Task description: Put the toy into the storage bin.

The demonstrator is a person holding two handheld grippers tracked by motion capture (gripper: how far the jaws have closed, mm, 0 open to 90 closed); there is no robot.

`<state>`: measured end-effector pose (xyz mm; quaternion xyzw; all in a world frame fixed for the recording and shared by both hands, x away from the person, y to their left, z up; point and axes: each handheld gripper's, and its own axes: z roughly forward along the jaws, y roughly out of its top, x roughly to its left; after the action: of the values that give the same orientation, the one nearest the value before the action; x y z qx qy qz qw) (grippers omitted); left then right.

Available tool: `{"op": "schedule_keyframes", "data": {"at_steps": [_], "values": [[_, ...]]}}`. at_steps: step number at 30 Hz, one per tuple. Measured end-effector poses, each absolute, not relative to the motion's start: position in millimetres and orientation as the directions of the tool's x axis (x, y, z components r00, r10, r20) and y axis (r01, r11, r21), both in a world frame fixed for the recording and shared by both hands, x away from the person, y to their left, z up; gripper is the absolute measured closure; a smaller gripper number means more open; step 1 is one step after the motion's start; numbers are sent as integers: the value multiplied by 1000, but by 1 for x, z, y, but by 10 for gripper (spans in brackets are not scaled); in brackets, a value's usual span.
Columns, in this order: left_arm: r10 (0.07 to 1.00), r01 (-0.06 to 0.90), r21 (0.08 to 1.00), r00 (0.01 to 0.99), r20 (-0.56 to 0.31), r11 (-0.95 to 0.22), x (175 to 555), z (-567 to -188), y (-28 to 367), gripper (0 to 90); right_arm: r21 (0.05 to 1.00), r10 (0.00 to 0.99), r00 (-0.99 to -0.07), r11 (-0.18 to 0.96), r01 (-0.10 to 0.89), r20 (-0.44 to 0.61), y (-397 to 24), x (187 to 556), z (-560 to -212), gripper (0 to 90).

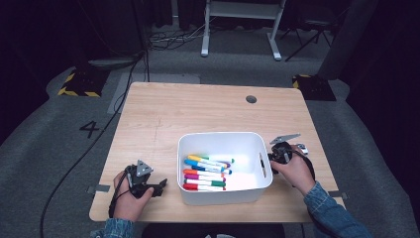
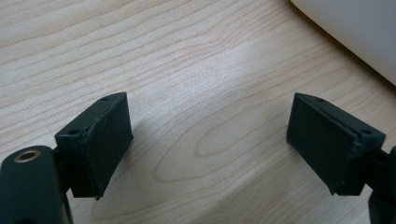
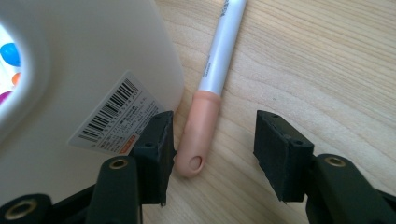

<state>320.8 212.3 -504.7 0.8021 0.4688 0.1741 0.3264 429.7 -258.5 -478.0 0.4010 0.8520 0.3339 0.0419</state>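
Right gripper low on the table, just beside the white bin's right wall. Jaws apart, straddling the peach cap end of a white marker lying flat on the wood, alongside the bin's barcode label; pads not pressing it. Left gripper released, over bare wood left of bin. Coloured markers inside bin.

Denim sleeves, black hand-held grippers

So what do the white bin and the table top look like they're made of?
White bin: probably moulded plastic, with smooth, slightly glossy walls, rounded corners and a cut-out handle. Table top: light wood or a wood-look laminate, with a matte surface and clear grain lines.
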Motion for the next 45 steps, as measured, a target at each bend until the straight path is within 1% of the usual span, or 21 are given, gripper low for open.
{"op": "schedule_keyframes", "data": {"at_steps": [3, 5, 8, 11, 12, 14, 19, 22, 25, 26, 31, 38, 45], "values": [[866, 638, 687, 500, -27, -347, 321, -505, 212, 143, 601, 712, -677, 461, 653, 189, -256, 430, -481, 485], [866, 638, 687, 500, -27, -347, 321, -505, 212, 144, 604, 708, -682, 466, 647, 184, -256, 431, -482, 507], [866, 638, 687, 500, -27, -347, 321, -505, 212, 144, 600, 710, -686, 483, 638, 158, -252, 432, -481, 597], [866, 638, 687, 500, -26, -348, 321, -505, 212, 144, 595, 703, -707, 538, 597, 74, -249, 433, -481, 717], [866, 638, 687, 500, -27, -347, 321, -505, 212, 143, 591, 700, -712, 554, 587, 51, -248, 433, -480, 736], [865, 639, 686, 501, -27, -348, 321, -505, 212, 144, 586, 695, -718, 567, 578, 35, -248, 433, -480, 743], [867, 638, 686, 498, -24, -348, 321, -504, 213, 146, 586, 699, -714, 564, 582, 37, -249, 433, -479, 752], [868, 640, 687, 497, -26, -346, 321, -504, 213, 147, 589, 704, -706, 540, 601, 75, -251, 432, -477, 753], [868, 640, 686, 496, -27, -345, 321, -504, 213, 147, 600, 709, -699, 523, 606, 88, -257, 431, -470, 753], [867, 643, 685, 498, -32, -344, 321, -504, 212, 147, 604, 718, -688, 505, 617, 103, -258, 429, -466, 753], [867, 643, 685, 498, -32, -344, 321, -504, 212, 146, 627, 723, -685, 493, 603, 90, -269, 423, -445, 753], [867, 641, 686, 497, -29, -345, 321, -504, 213, 147, 662, 737, -673, 470, 584, 70, -283, 411, -406, 753], [867, 641, 686, 497, -29, -345, 321, -504, 213, 146, 671, 749, -659, 452, 588, 73, -290, 404, -375, 753]]}}
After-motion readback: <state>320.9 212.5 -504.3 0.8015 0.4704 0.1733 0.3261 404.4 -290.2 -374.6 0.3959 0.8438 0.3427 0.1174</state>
